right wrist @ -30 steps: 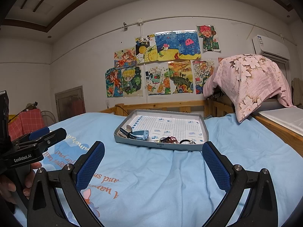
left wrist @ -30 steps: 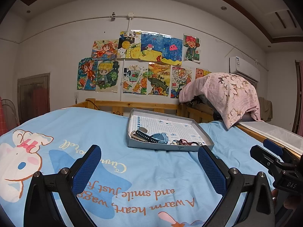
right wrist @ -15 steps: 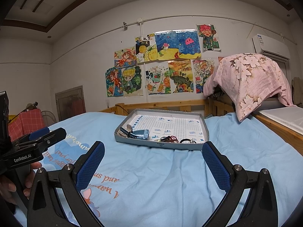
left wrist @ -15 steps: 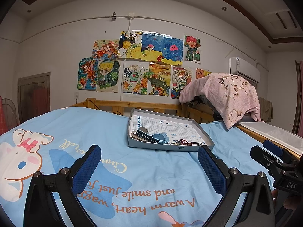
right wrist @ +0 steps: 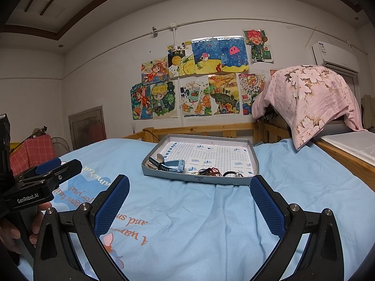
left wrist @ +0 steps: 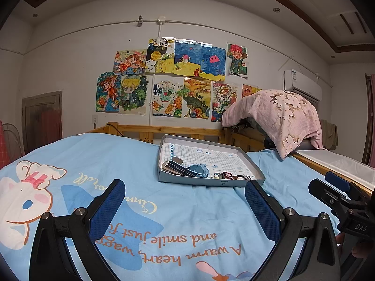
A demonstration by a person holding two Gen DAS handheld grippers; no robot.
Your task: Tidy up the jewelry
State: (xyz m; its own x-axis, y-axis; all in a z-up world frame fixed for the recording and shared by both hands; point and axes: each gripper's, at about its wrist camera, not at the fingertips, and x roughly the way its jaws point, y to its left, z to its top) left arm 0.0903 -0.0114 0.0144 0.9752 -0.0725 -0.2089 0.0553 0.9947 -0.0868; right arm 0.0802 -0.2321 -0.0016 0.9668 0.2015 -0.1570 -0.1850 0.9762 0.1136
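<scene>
Jewelry [left wrist: 230,176] sits in a shallow grey tray [left wrist: 206,180] on the blue bedsheet [left wrist: 140,159], well ahead of both my grippers. In the left wrist view I see a dark blue watch strap [left wrist: 179,166] and a grey-blue watch body [left wrist: 198,171] at the tray's near-left corner, w/ a tangle of red and dark cords along the near wall to the right of them. Same layout in the right wrist view: strap [right wrist: 155,164], watch body [right wrist: 174,165], cords [right wrist: 211,172], all hugging the front edge of the tray [right wrist: 199,179].

Left gripper [left wrist: 185,210] is spread wide, nothing between the blue pads [left wrist: 106,208]; it hangs low over the sheet, approx. centred on the tray but well short of it. The tray's near wall shows up between the two fingertips, farther back, no contact.

Right gripper [right wrist: 189,207] is likewise wide apart and holding nothing, pads [right wrist: 267,207] over bare sheet. The tray lies straight ahead between the fingers, well apart from them.

Each view catches the other gripper at its edge: right one at the far right of the left view, left one at the far left of the right view, w/ a hand [right wrist: 14,231] wrapped round its handle.

Behind the bed: wooden rail [left wrist: 173,131], wall of kids' drawings [left wrist: 173,79], pink floral cloth [left wrist: 279,114] draped over smth I can't make out.
</scene>
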